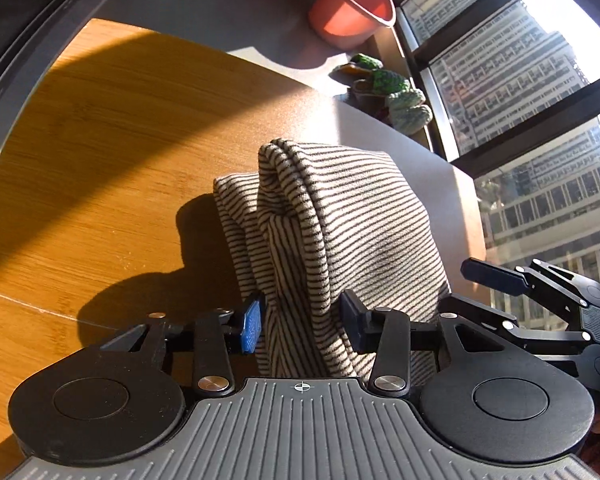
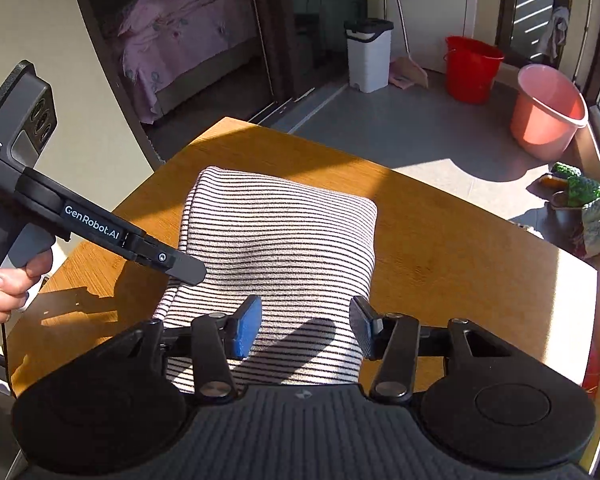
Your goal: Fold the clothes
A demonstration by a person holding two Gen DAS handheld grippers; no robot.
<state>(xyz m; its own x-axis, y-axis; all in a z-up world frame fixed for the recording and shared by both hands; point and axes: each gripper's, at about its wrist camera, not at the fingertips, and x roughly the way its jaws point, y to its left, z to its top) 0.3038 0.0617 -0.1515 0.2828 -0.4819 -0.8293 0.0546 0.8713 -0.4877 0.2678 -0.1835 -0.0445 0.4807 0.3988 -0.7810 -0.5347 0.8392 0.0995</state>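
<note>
My striped cloth (image 2: 276,248) lies folded into a thick pad on the wooden worktop (image 2: 460,264), its near end running under both of my grippers. Half the worktop is in sun, half in shadow.

On the left wrist view, the left gripper (image 1: 302,326) has its jaws apart, one on each side of a raised fold of the cloth (image 1: 340,232); the blue pad sits just beside the fabric and the dark one touches or nearly touches it, but I cannot call it a clamp. The fold stands up between them and drapes down toward the camera.

The right gripper (image 2: 306,328) hovers over the near end of the cloth with its jaws apart and nothing between them; their shadow falls on the stripes. From the left wrist view I see it just off to the right (image 1: 496,280), beside the cloth's edge.

A hand (image 2: 8,284) holds the left gripper's handle at the left of the right wrist view, its tip (image 2: 188,270) over the cloth's left side.

On the floor beyond stand a pink bucket (image 2: 548,112) and a red bucket (image 2: 472,70).
</note>
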